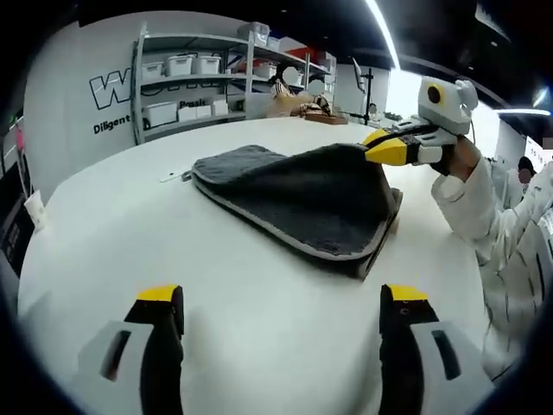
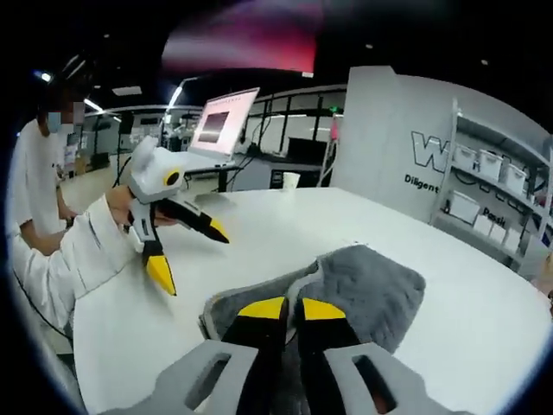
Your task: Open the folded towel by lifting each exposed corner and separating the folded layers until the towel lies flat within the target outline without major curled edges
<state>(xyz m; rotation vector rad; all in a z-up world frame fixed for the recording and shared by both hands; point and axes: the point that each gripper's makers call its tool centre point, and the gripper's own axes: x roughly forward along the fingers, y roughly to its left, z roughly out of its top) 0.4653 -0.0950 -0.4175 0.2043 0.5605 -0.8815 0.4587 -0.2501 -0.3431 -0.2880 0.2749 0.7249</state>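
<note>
On the white table (image 1: 259, 337), far from the left gripper (image 1: 281, 311), lies the dark grey towel (image 1: 302, 199), partly folded, with its right corner raised off the surface. Pinched on that raised corner, with jaws pressed together: the right gripper (image 2: 282, 308), seen in the left gripper view at the towel's right end. Spread wide and holding nothing, the left gripper, hovering above bare tabletop on the near side, well apart from the cloth. Long axis of the towel running left to right across the table, upper layer draped from the held corner down toward the far left edge. Probably next: peeling that layer over, with the right gripper already placed and the left one nearer the free near edge.
</note>
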